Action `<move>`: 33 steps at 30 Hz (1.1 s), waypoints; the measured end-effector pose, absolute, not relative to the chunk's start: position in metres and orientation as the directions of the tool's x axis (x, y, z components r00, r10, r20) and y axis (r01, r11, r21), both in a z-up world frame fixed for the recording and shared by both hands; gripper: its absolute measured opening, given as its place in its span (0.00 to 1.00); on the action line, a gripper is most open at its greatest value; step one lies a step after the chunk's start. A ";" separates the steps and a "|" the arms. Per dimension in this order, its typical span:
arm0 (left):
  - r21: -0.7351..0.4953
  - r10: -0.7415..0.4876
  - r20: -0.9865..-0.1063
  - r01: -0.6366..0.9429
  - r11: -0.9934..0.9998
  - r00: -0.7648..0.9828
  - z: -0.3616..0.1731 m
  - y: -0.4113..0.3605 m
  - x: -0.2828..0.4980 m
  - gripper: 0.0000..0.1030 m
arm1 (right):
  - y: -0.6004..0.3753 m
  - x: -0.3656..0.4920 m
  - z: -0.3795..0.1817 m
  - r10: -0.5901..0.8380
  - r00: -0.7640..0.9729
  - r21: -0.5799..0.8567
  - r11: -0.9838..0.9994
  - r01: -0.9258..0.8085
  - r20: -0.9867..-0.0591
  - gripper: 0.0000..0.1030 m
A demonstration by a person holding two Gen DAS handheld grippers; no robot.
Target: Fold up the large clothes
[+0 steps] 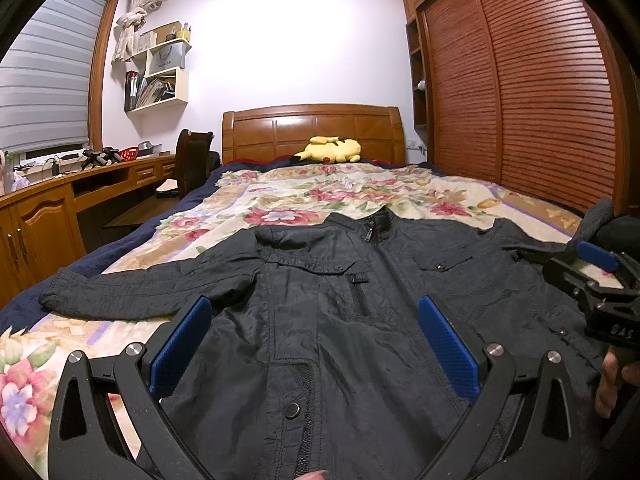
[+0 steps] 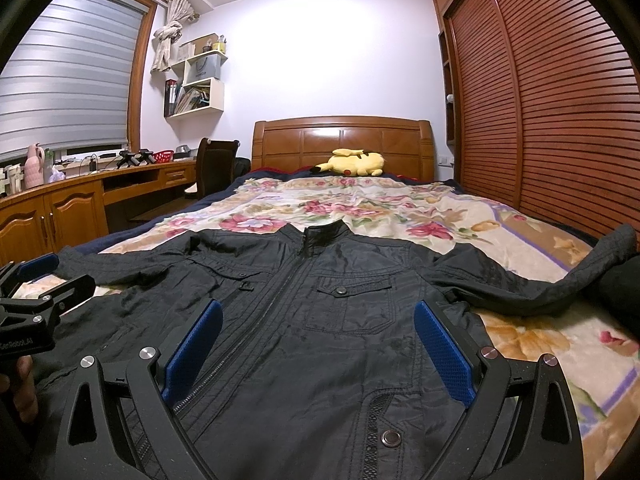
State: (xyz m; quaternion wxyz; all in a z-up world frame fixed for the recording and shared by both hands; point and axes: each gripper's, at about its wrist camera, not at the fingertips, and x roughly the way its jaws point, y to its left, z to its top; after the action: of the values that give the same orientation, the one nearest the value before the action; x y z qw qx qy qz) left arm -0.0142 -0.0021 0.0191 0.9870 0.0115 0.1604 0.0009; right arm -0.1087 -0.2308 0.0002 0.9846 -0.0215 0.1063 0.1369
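Both tools hung wide open, holding nothing: left tool (image 1: pixel 314 338) over the jacket's (image 1: pixel 340 320) lower front, right tool (image 2: pixel 318 342) the same on its own side. The jacket lay flat, zipped, front up on the bed (image 2: pixel 400 208), collar (image 2: pixel 326 236) far, left sleeve (image 1: pixel 132 290) and right sleeve (image 2: pixel 540 284) spread outward. The thin, crinkly fabric looked light, limp and probably a bit slick. Best grips: sleeve cuffs or hem corners. Plush toy (image 2: pixel 354 163) sat by the headboard.
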 end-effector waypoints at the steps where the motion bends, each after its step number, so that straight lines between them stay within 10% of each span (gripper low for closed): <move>1: 0.022 0.004 -0.320 0.003 1.000 0.947 0.021 -0.002 -0.014 1.00 | -0.231 -0.109 0.001 0.266 0.940 -0.012 0.961 -0.275 -0.215 0.94; 33: 0.058 0.151 -0.470 -0.140 0.988 0.870 0.039 0.157 -0.005 1.00 | -0.162 -0.077 0.031 0.472 0.847 -0.090 0.859 -0.505 -0.245 0.94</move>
State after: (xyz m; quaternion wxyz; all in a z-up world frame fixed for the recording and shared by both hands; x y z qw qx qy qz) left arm -0.0052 0.1567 0.0386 0.9669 0.0112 0.2438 0.0752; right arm -0.0774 -0.1616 0.0315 0.9580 -0.0758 0.1076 0.2548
